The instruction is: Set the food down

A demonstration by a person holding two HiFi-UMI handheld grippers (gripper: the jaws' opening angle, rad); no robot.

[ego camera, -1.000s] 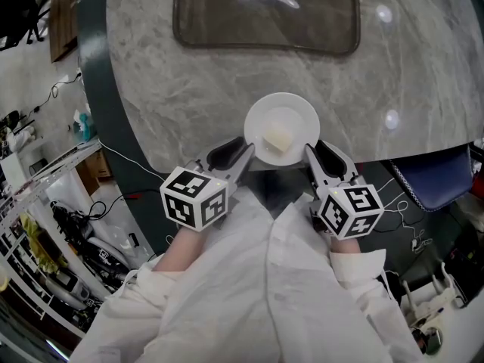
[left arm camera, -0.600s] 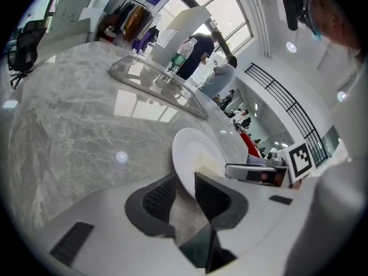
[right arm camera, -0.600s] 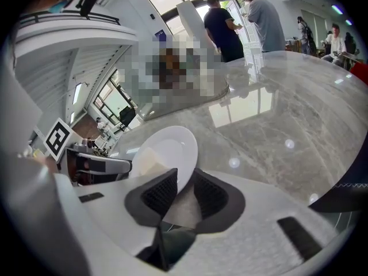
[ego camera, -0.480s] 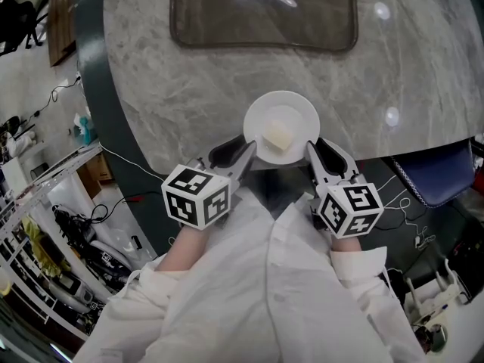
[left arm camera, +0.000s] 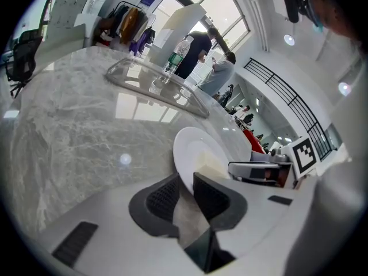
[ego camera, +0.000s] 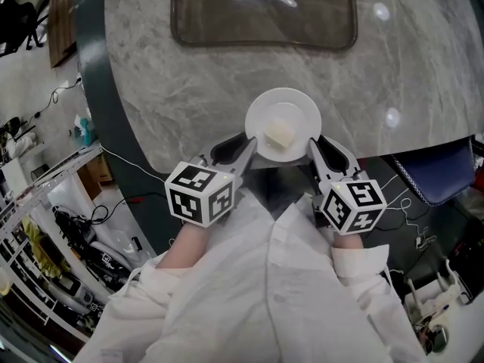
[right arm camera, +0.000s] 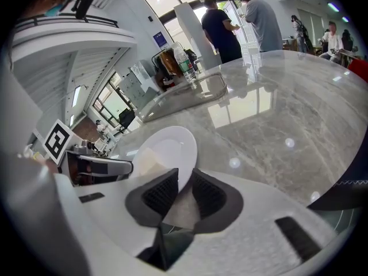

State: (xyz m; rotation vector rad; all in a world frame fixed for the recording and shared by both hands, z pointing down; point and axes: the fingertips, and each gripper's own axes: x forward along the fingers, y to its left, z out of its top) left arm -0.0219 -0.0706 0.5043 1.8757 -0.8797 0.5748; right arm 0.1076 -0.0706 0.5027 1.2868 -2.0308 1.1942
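A small white plate with a pale yellow block of food on it hangs over the near edge of the grey marble table. My left gripper is shut on the plate's near-left rim and my right gripper on its near-right rim. In the left gripper view the plate stands edge-on between the dark pads, left gripper, with the food beside them. In the right gripper view the plate sits between the pads of my right gripper, the food at its left.
A brown glass tray with a clear object on it lies at the table's far side. The table's dark rim curves down the left. A blue chair seat is at the right. Cables and clutter lie on the floor at left. People stand far off.
The plate and both grippers have shifted slightly forward, farther over the table. Both grips are unchanged.
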